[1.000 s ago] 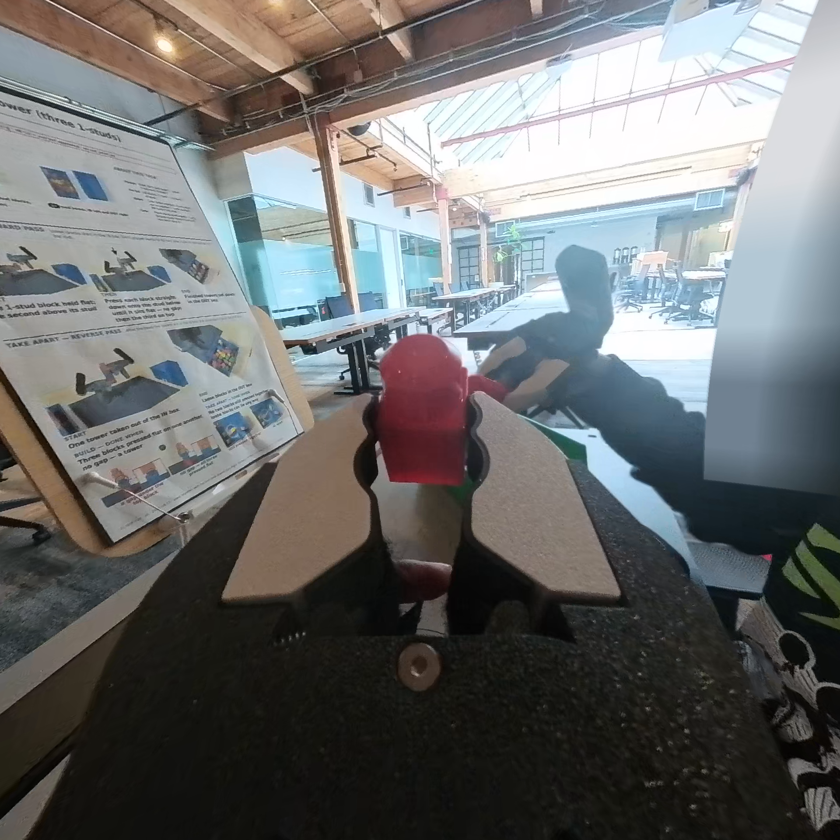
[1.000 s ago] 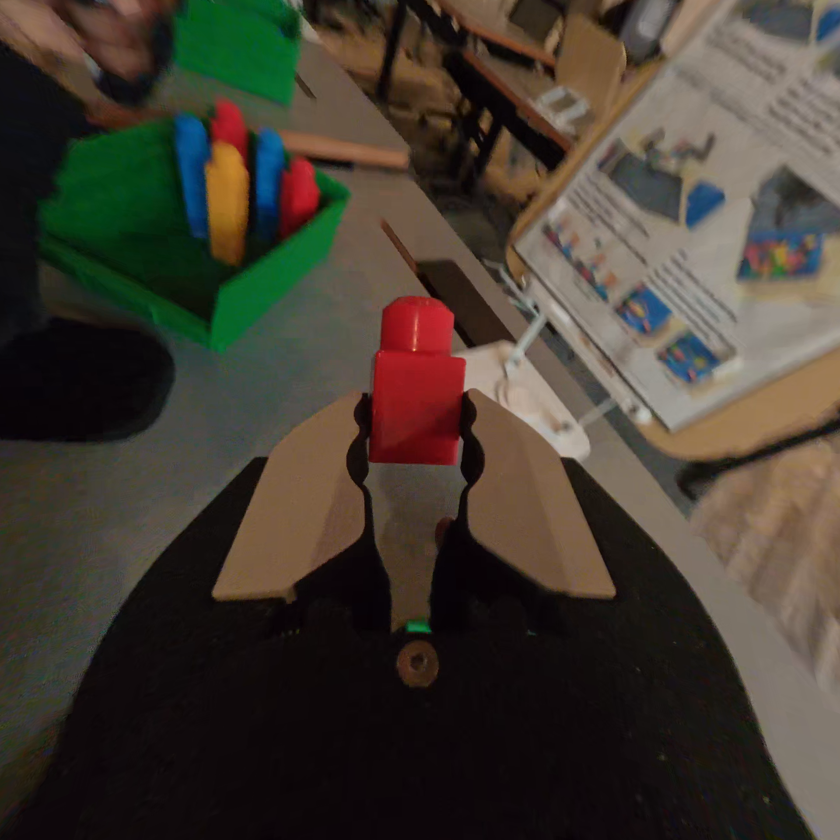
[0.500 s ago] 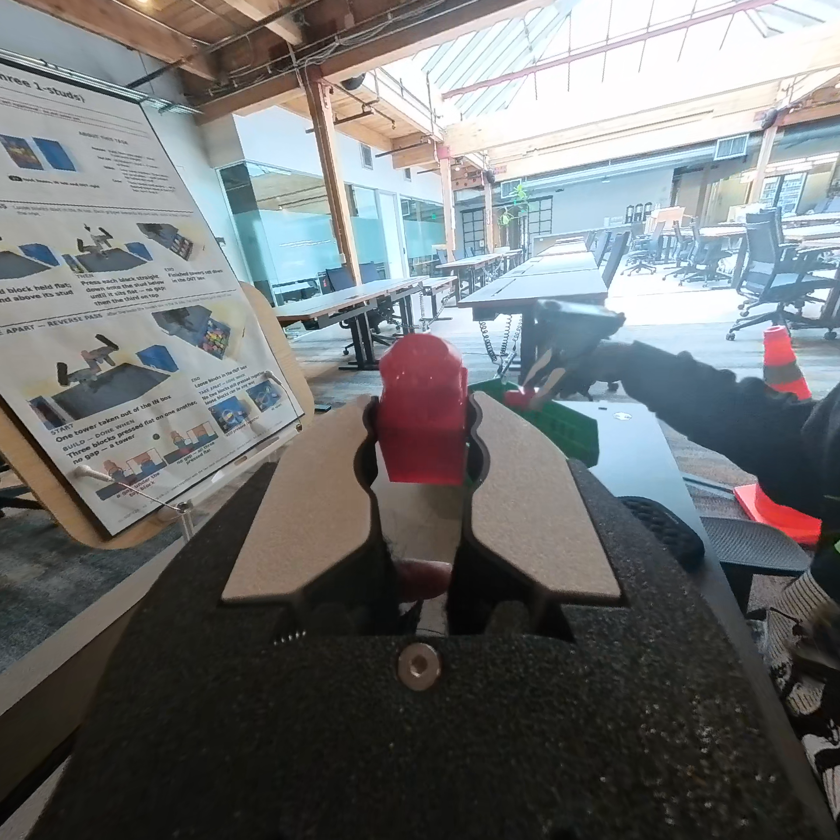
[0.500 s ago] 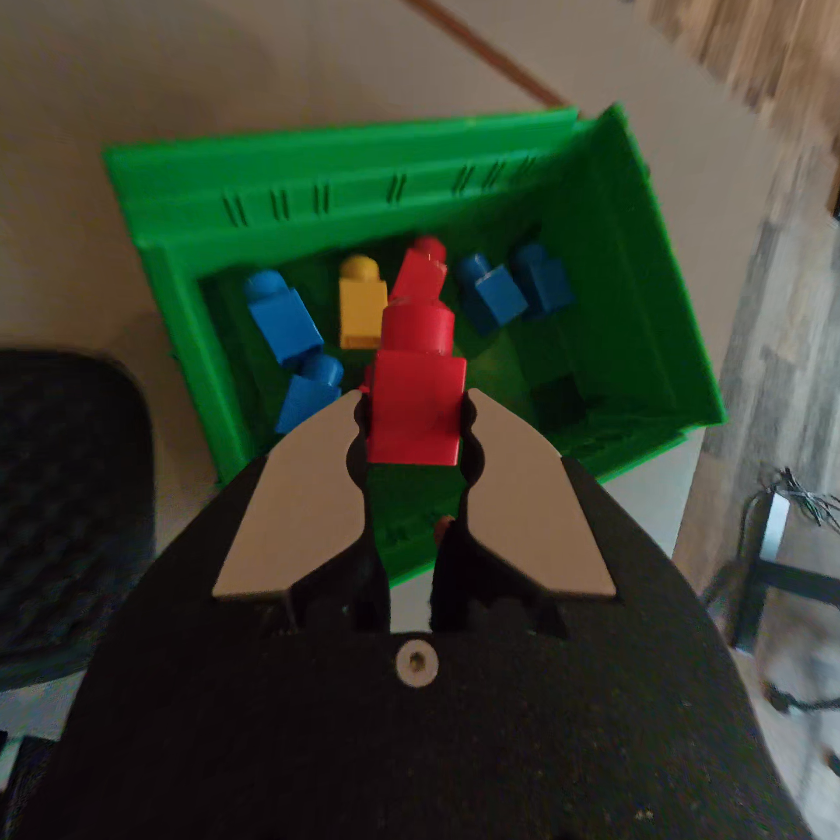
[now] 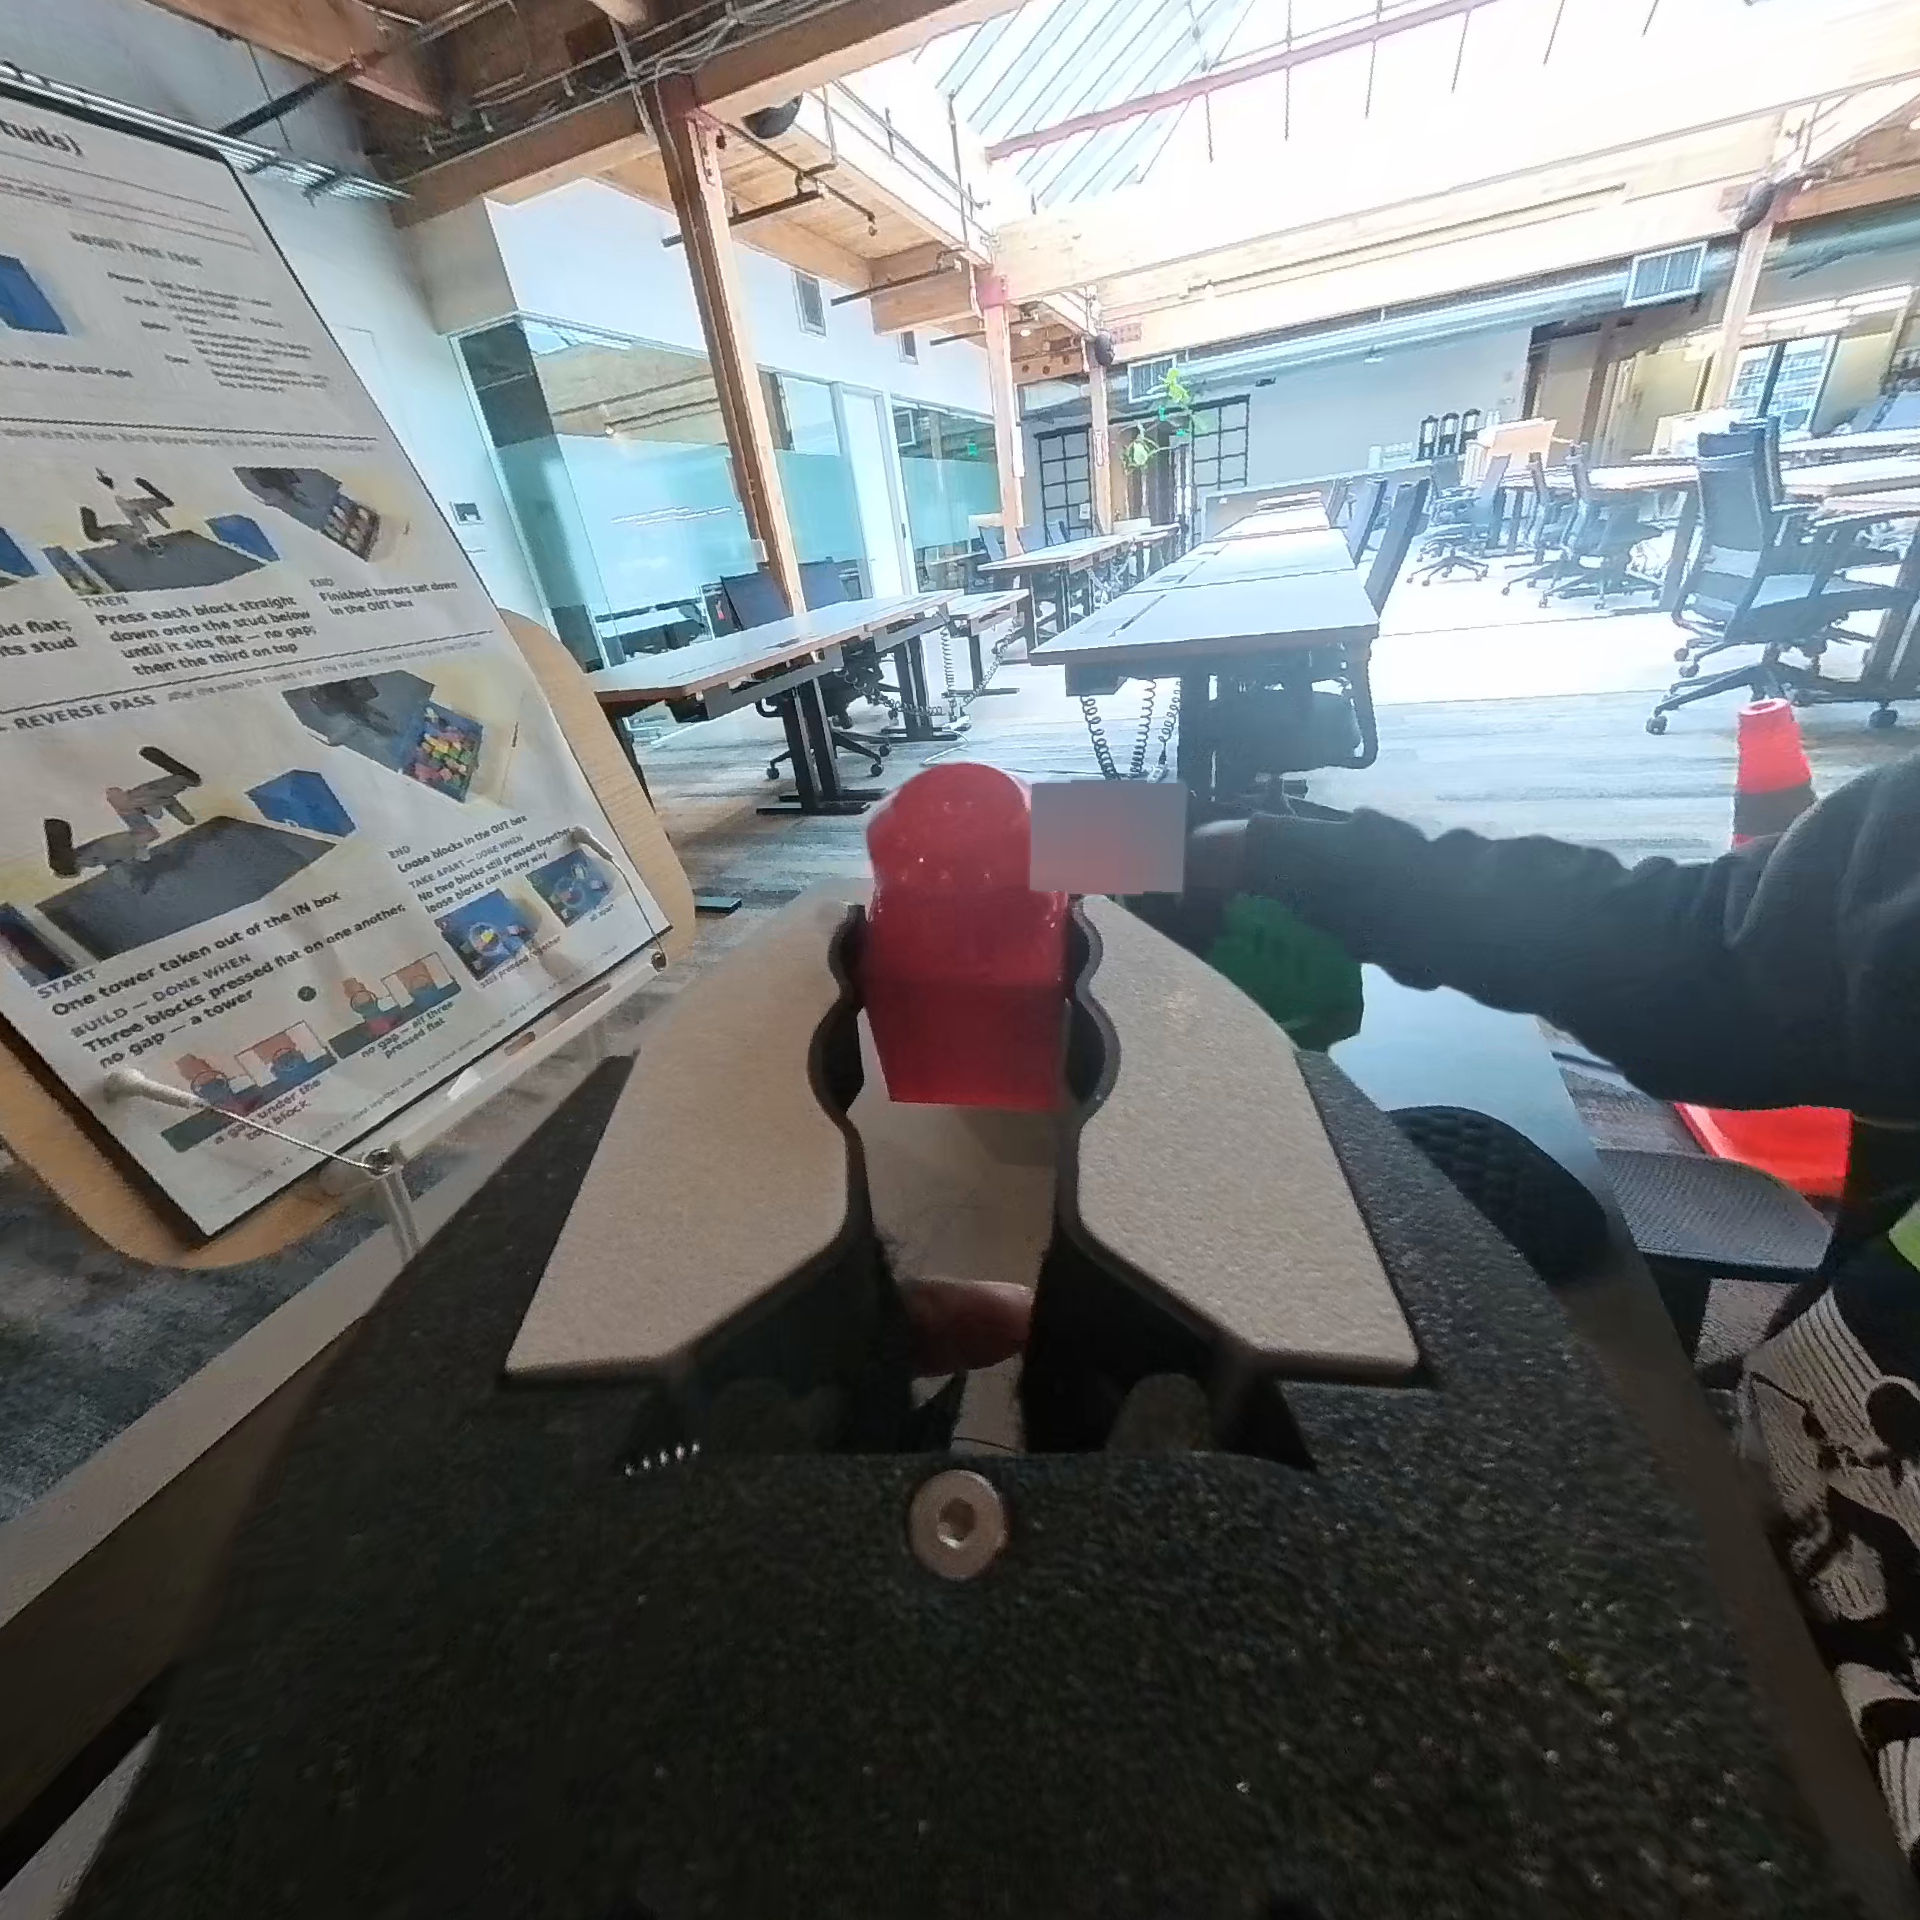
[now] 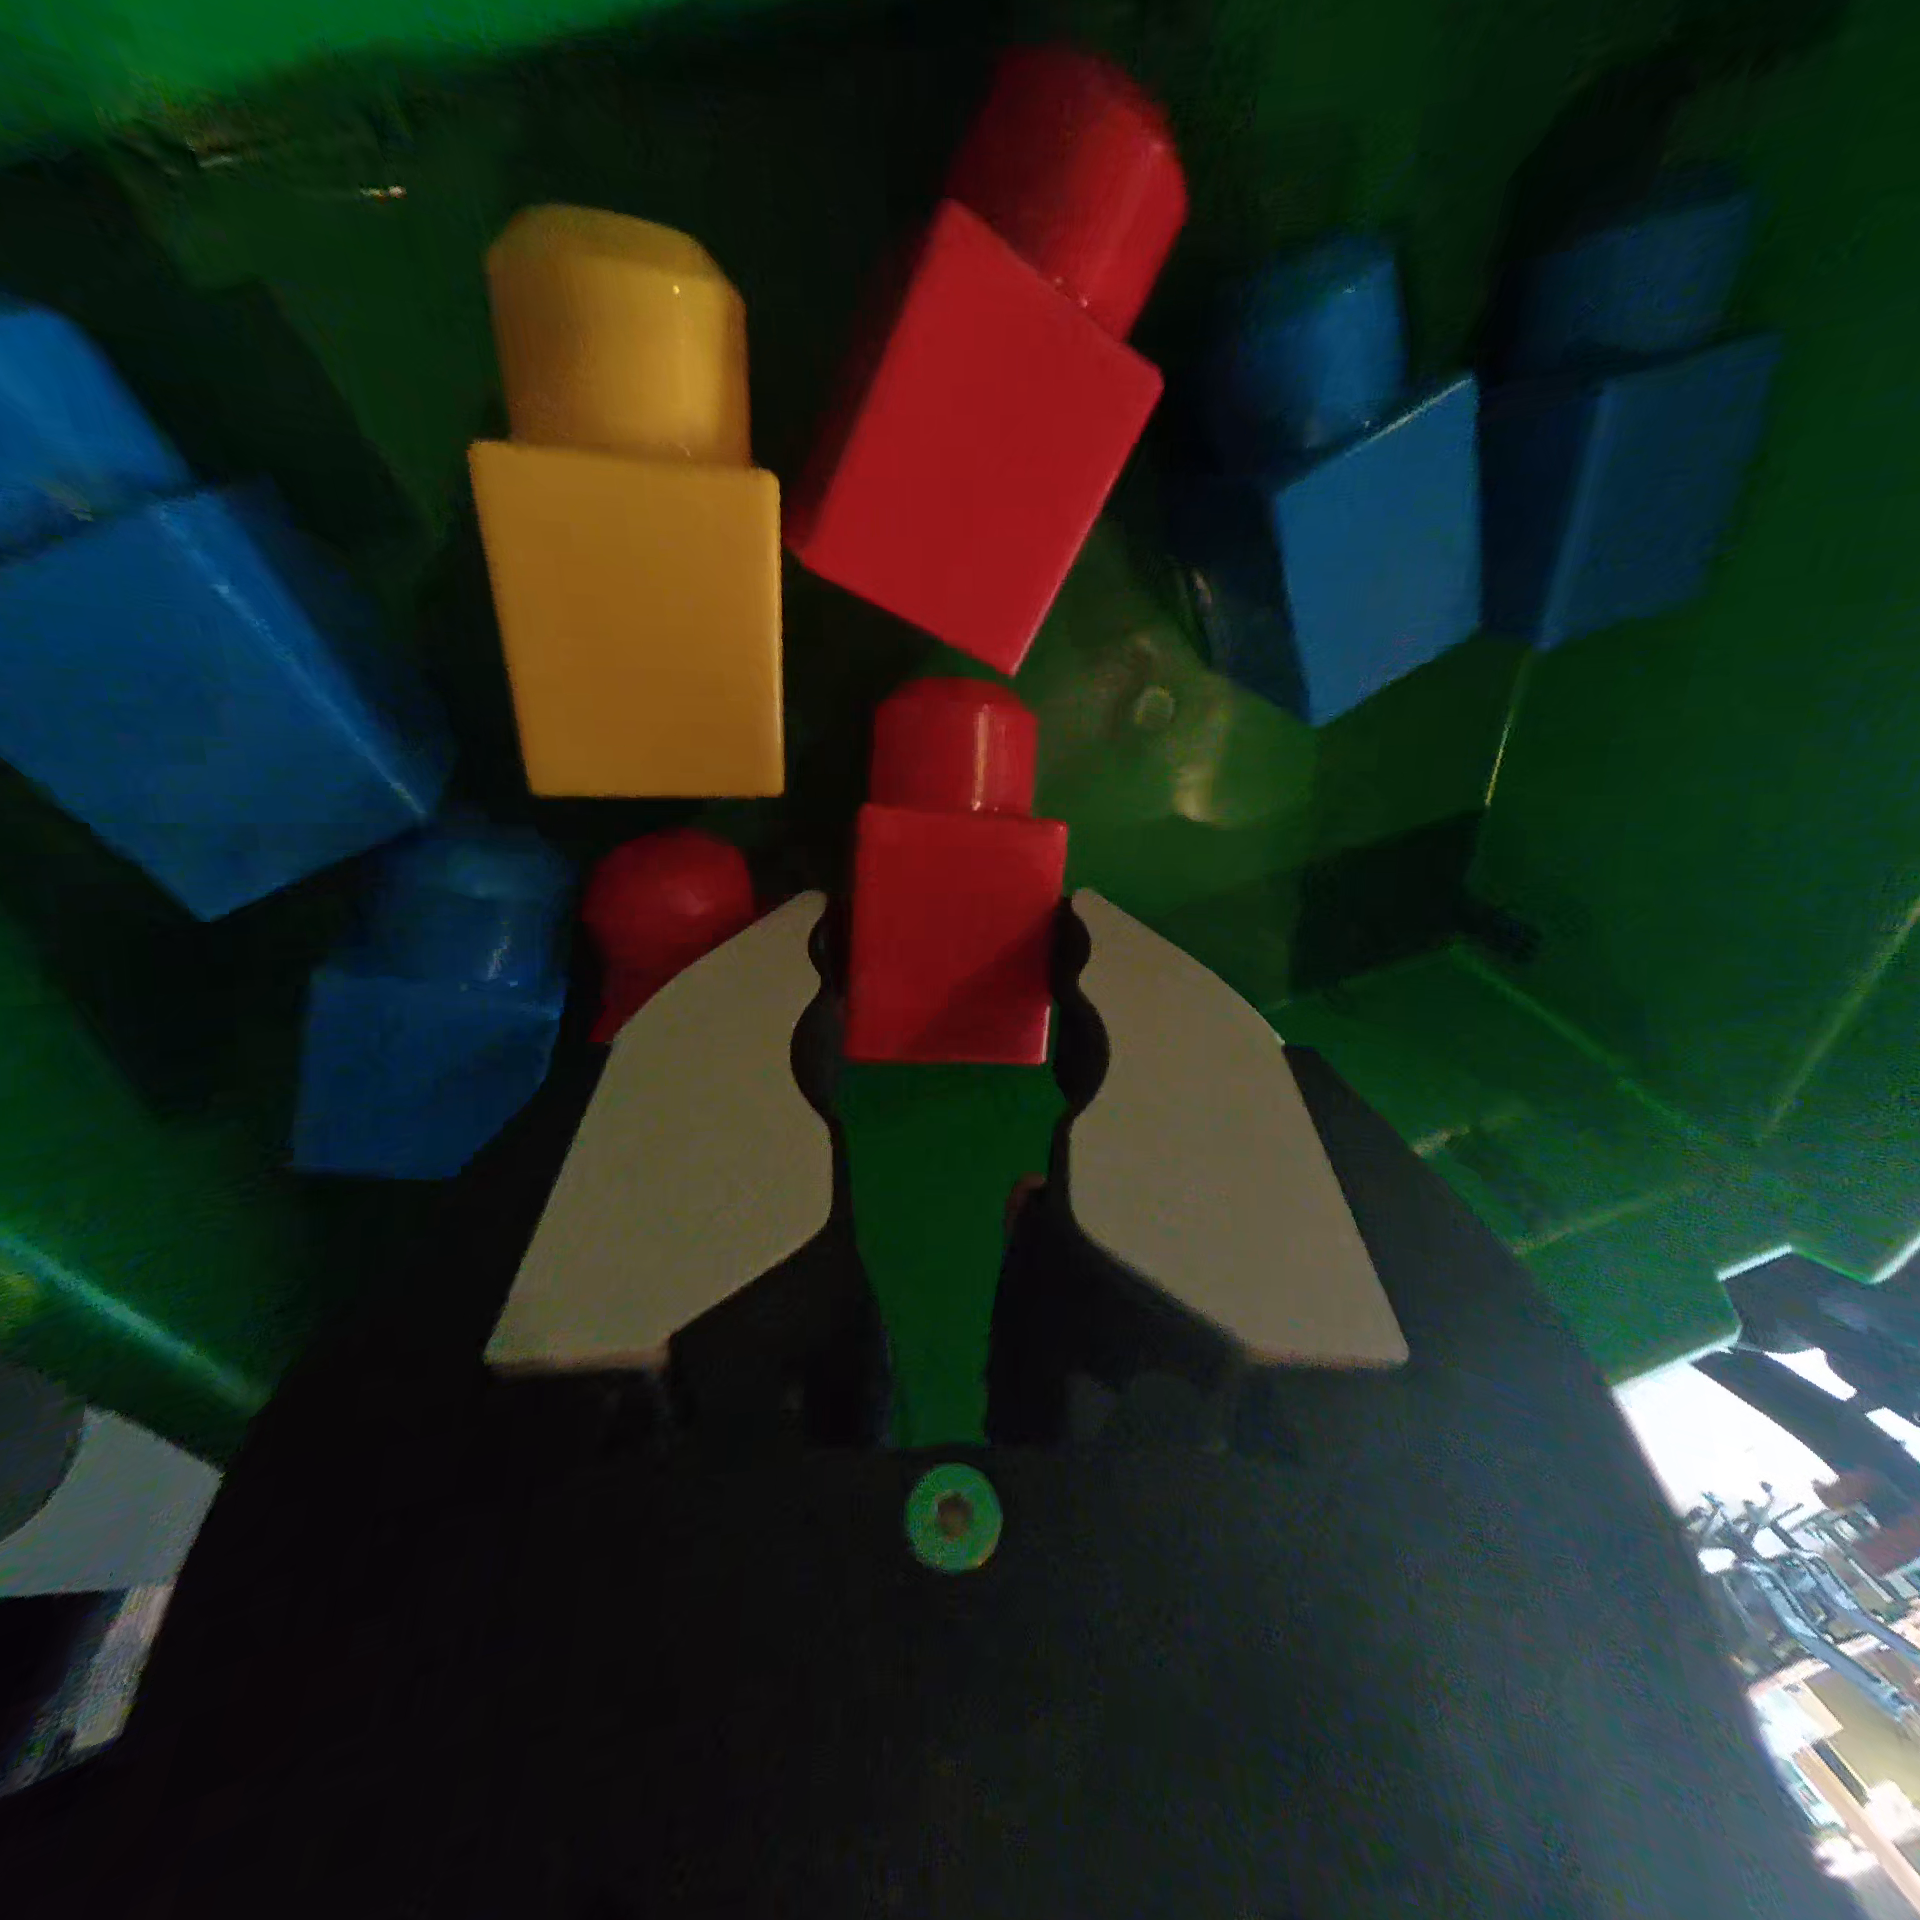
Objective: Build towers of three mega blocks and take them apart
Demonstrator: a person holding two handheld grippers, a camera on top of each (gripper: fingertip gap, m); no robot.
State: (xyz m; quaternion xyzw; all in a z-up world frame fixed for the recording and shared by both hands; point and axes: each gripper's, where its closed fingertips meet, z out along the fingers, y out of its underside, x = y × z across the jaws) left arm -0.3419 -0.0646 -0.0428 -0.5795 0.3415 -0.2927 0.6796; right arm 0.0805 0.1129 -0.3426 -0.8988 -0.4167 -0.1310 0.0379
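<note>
Inside the green bin [image 6: 1558,935], seen from the right wrist view:

- Right gripper [image 6: 951,966]: lowered into the bin, its two pale fingers [image 6: 686,1122] clamped on the square body of a red block [image 6: 951,935]; stud pointing forward, away from the camera.
- Second red block [image 6: 987,416]: lying tilted on the bin floor just beyond the held block's stud, its own stud angled up and right.
- Yellow block [image 6: 634,613]: lying flat, left of the tilted red block and touching or nearly touching it at one corner.
- Blue blocks, left group: one large in view at the bin's left wall [image 6: 197,686], one nearer the gripper [image 6: 426,1018].
- Blue blocks, right group: two side by side [image 6: 1371,520] and [image 6: 1631,468], toward the bin's right wall.
- Third red block [image 6: 665,914]: only its stud and part of the body show, beside the gripper's left finger.

Outside the bin, seen from the left wrist view:

- Left gripper [image 5: 961,997]: held level above the table [image 5: 1455,1049], fingers closed on another red block [image 5: 961,966], stud upward.
- Green bin [image 5: 1283,966]: ahead and right of the left gripper, partly hidden by a dark sleeve [image 5: 1558,935] reaching over it.
- Instruction board [image 5: 260,644]: propped at the table's left edge.
- Orange cone [image 5: 1771,769]: on the floor past the sleeve.
</note>
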